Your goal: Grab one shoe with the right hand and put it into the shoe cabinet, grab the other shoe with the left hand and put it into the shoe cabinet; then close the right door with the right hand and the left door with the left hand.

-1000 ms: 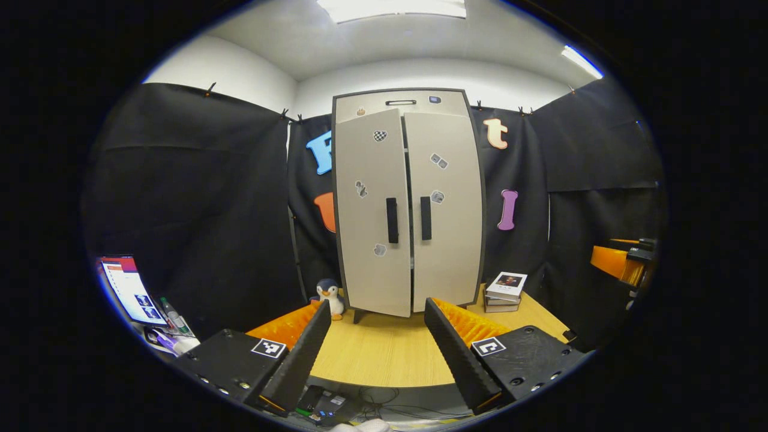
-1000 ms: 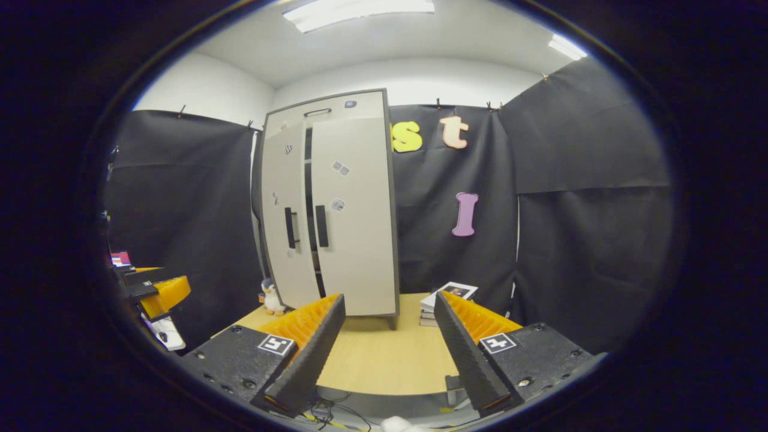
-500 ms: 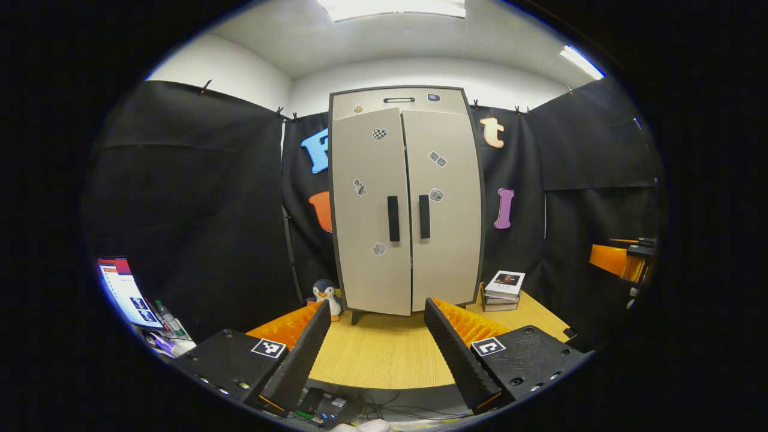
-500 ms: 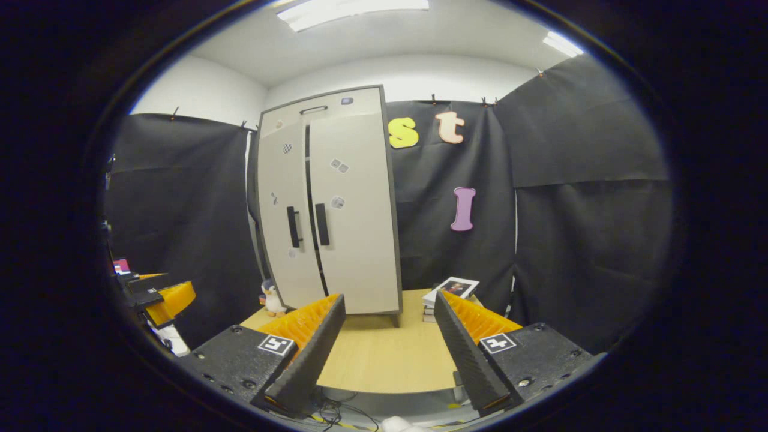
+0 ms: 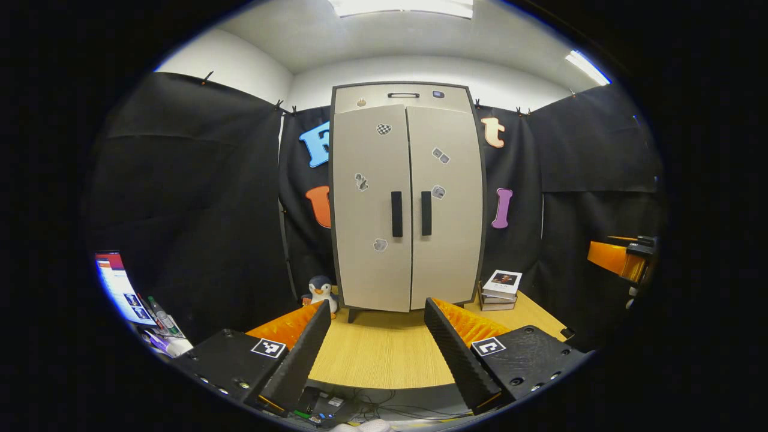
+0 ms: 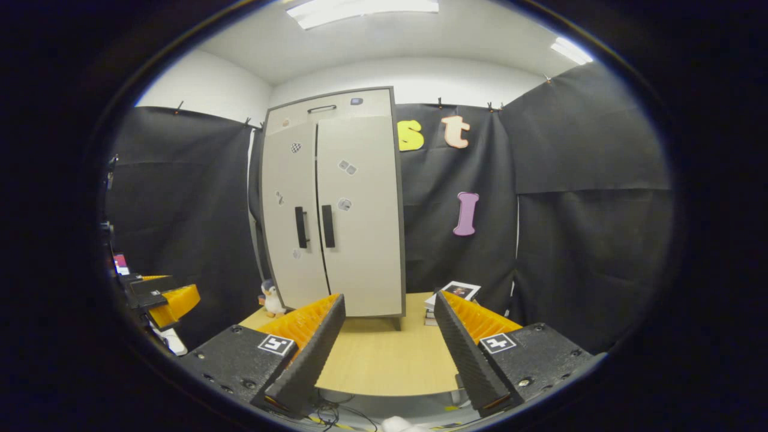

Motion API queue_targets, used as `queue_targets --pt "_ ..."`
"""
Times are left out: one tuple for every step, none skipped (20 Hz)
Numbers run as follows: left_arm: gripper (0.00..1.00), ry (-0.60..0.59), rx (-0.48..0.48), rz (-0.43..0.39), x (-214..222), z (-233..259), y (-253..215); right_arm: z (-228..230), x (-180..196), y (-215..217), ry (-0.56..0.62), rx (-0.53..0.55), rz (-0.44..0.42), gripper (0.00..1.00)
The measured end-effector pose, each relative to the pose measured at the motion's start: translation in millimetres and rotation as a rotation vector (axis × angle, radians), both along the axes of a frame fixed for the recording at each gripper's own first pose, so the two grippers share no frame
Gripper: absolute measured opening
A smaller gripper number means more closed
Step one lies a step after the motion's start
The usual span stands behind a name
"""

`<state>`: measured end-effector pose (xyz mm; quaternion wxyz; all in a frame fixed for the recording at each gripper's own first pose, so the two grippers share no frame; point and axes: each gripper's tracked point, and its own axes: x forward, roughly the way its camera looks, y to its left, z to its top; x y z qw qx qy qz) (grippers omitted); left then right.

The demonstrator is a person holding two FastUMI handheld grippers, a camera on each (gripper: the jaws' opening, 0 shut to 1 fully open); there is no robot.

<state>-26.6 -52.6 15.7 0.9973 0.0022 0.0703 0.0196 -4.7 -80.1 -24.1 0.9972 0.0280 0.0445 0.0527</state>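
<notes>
A pale wooden surface is seen ahead in the left gripper view, and the shoe cabinet is stood upright at its far edge, against the black cloth wall. Both doors are seen flush, the left door and the right door meeting at a thin seam with two dark handles side by side (no shoe is seen on the surface). A toy penguin is set just beside the cabinet's left foot, and a stack of books is laid near its right foot. White wall and ceiling lights are seen above the cloth. A lit screen is caught at the far left, off the surface.

The left hand-held gripper is held back from the surface, fingers spread wide and empty. The right hand-held gripper is likewise held apart, nothing between its fingers, the cabinet being seen to its left at an angle.
</notes>
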Motion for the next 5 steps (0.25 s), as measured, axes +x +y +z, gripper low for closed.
queue_targets --pt "0.96 0.001 -0.002 -0.003 0.0 -0.5 0.6 0.2 -0.1 1.1 0.000 -0.002 -0.003 0.95" --pt "0.96 0.003 -0.003 -0.006 1.1 -0.3 1.8 0.8 -0.5 2.3 -0.003 -0.003 -0.005 0.95" --pt "0.96 0.004 -0.002 -0.007 1.7 -0.7 3.4 1.7 -1.0 3.7 -0.005 -0.004 -0.007 0.95" --pt "0.96 0.006 -0.002 -0.007 2.1 -1.5 5.1 2.4 -1.3 5.5 -0.008 -0.005 -0.009 0.98" --pt "0.96 0.005 -0.002 -0.009 3.7 -1.5 7.0 3.4 -1.4 6.7 -0.011 -0.005 -0.012 0.95"
